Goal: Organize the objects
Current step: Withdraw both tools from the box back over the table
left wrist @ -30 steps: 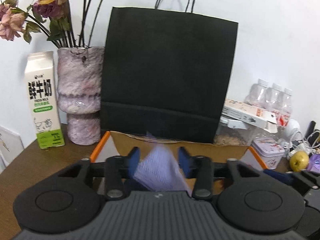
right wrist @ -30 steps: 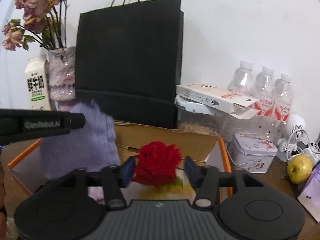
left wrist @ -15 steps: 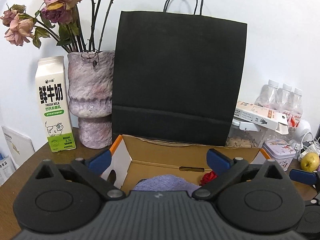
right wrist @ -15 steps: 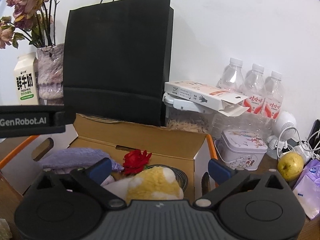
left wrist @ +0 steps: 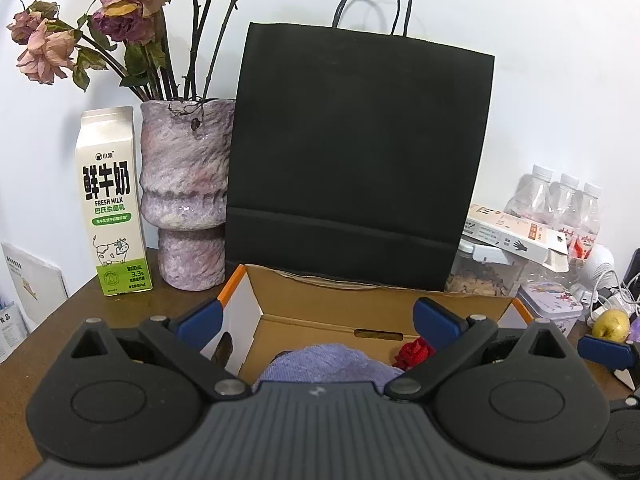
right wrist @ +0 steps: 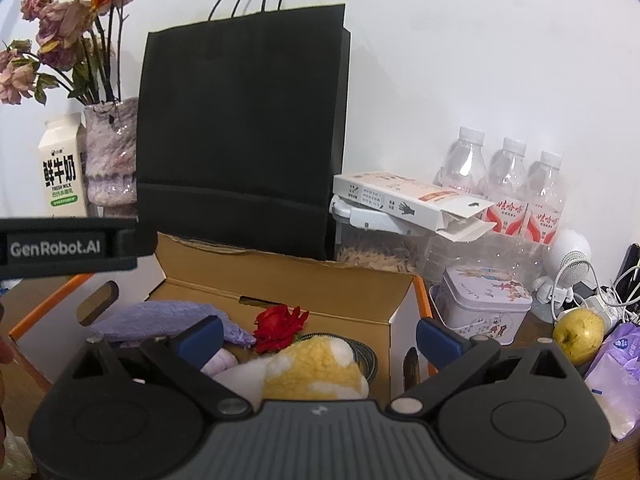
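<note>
Two hand-held grippers hover over an open cardboard box (right wrist: 316,300) on a brown counter (left wrist: 52,320), each with its blue-tipped jaws spread wide and nothing between them: the left hand-held gripper (left wrist: 318,322) above the box's left half, the right hand-held gripper (right wrist: 318,338) above its right half. Inside the box lie a lavender cloth (right wrist: 168,318), a red artificial rose (right wrist: 280,326) just right of it, and a yellow-and-white plush toy (right wrist: 316,372) nearest the right wrist camera, with a dark coiled cable (right wrist: 366,356) partly hidden behind the toy. In the left wrist view only the cloth (left wrist: 328,364) and the rose (left wrist: 414,352) can be seen in the box (left wrist: 360,312). Directly behind the box stands a tall black paper bag (left wrist: 356,160); to its left are a mottled pink vase (left wrist: 184,196) holding dried roses (left wrist: 120,12) and a milk carton (left wrist: 110,200). To the box's right sit a clear food container (right wrist: 380,248) topped by a flat white carton (right wrist: 412,204), three water bottles (right wrist: 508,184), a decorated tin (right wrist: 484,300), a small white fan (right wrist: 568,260), a yellow-green apple (right wrist: 578,332) and a purple tissue pack (right wrist: 616,376).
</note>
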Motion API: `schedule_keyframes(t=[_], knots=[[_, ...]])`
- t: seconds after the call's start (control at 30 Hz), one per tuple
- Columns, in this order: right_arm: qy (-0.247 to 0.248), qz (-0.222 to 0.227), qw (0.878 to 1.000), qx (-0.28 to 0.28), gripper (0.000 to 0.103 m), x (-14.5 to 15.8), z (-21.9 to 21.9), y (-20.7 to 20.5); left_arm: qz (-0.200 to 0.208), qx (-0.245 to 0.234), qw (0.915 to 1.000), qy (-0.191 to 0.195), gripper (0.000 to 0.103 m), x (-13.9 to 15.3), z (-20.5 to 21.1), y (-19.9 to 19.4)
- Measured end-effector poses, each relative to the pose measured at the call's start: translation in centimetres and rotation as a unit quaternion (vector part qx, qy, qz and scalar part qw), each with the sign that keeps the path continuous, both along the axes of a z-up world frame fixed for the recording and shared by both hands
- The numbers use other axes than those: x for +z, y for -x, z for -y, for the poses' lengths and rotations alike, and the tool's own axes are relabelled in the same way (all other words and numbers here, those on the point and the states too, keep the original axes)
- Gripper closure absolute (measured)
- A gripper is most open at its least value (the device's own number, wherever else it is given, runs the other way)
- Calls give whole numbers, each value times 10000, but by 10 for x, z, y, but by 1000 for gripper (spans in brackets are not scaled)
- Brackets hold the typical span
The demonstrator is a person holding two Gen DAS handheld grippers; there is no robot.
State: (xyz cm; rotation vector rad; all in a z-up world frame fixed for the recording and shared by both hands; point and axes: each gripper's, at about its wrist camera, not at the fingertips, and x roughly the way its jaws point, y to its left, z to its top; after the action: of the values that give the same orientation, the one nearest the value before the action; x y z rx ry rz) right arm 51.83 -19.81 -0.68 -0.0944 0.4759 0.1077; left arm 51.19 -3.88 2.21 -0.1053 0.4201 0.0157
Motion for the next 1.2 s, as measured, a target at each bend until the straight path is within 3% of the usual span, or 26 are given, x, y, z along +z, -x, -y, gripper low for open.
schedule_keyframes(t=[0.53,1.2], knots=[[-101,261,9996,87,0,16,7,34,80,-96,9999,38,0,11,-8,37],[-56,704,9972,259,0,24,11,128,172,-296,9993,-141,0,15,-21,126]])
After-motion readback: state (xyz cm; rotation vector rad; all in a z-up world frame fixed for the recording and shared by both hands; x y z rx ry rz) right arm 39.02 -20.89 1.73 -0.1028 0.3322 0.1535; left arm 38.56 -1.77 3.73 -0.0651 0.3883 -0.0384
